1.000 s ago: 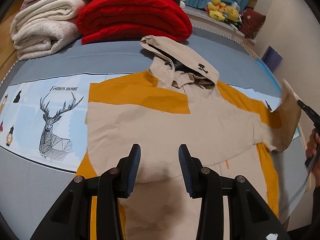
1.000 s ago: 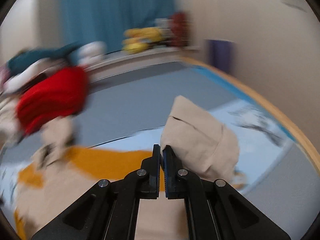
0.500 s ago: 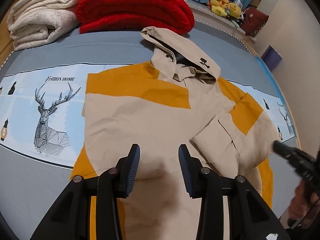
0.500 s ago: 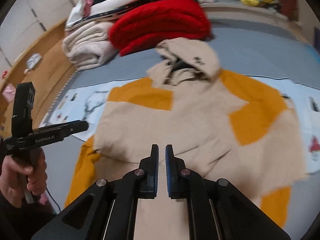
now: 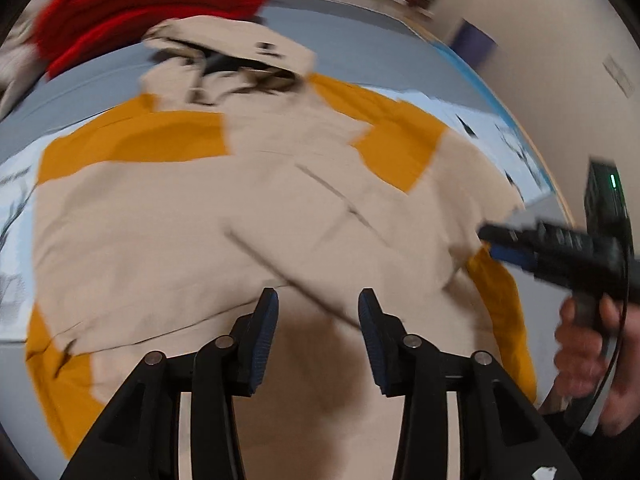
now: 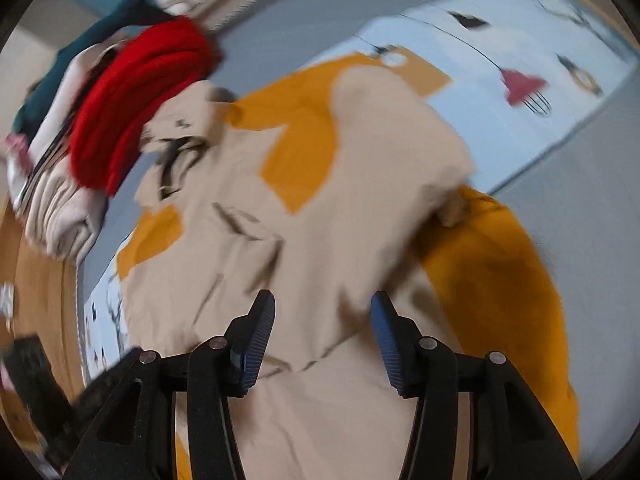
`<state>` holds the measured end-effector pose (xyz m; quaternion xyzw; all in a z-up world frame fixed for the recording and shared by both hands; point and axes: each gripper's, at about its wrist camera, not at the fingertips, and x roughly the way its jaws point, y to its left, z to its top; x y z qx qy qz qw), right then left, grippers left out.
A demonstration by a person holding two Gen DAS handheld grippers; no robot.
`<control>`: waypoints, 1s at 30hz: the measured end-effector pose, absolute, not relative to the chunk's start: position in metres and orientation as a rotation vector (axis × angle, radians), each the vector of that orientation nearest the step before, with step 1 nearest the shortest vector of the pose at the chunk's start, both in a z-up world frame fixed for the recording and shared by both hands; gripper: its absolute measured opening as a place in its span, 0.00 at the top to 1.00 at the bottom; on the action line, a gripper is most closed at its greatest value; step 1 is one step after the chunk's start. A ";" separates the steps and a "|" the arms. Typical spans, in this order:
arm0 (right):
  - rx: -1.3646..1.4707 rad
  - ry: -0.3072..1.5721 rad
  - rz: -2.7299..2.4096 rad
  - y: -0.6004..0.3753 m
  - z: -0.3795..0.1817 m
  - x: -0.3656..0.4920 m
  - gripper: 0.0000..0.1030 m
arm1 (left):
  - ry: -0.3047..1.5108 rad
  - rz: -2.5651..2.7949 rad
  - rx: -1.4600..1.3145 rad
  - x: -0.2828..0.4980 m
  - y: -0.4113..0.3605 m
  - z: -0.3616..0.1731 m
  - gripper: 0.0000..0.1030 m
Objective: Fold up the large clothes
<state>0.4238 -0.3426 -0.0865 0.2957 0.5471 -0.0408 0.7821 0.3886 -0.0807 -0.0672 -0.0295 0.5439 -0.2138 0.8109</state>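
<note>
The beige and orange hooded jacket [image 5: 248, 208] lies flat on the bed [image 5: 360, 44] just ahead of the left gripper [image 5: 318, 328], one sleeve [image 5: 340, 240] already folded across its body; the other sleeve and the body folds look still to do. Both the left gripper and the right gripper [image 6: 322, 332] stand wide and empty above it. No containers show.
</note>
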 end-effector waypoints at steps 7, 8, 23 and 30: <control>0.707 1.210 -0.054 -0.351 -0.110 0.441 0.89 | 1.203 -0.410 0.030 0.392 -0.126 -0.100 0.35; 0.719 1.208 -0.033 -0.348 -0.110 0.441 0.92 | 1.207 -0.395 0.062 0.392 -0.131 -0.108 0.35; 0.821 1.247 0.131 -0.310 -0.119 0.444 0.97 | 1.217 -0.026 -0.324 0.425 0.016 -0.098 0.32; 0.766 1.265 0.117 -0.292 -0.124 0.447 0.97 | 1.255 0.045 -0.630 0.417 0.065 -0.105 0.32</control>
